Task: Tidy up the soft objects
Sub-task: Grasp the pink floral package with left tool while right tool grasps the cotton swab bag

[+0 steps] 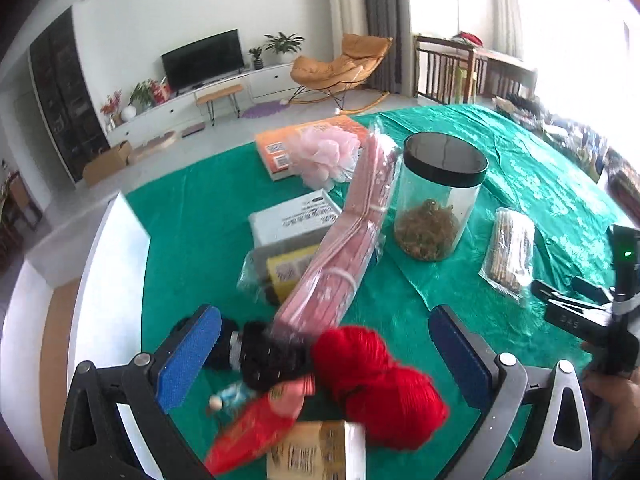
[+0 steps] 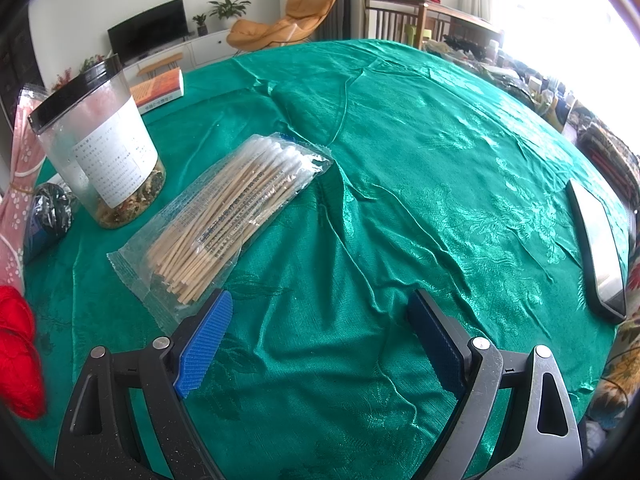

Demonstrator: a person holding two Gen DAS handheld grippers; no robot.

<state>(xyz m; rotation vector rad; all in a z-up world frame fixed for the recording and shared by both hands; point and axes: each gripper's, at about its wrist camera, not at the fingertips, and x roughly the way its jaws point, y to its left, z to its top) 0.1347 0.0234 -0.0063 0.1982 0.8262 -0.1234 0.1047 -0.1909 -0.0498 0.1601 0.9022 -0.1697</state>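
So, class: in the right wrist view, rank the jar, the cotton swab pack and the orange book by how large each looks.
1. cotton swab pack and jar: look alike in size, so unranked.
2. orange book: smallest, though it lies farthest away, so true size is unsure.

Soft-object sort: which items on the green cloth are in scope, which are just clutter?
In scope (soft):
red yarn
black yarn
pink bath pouf
pink cloth pack

Clutter:
jar of dried herbs
cotton swab pack
orange book
grey box
phone

Left gripper and right gripper are open, holding nothing.
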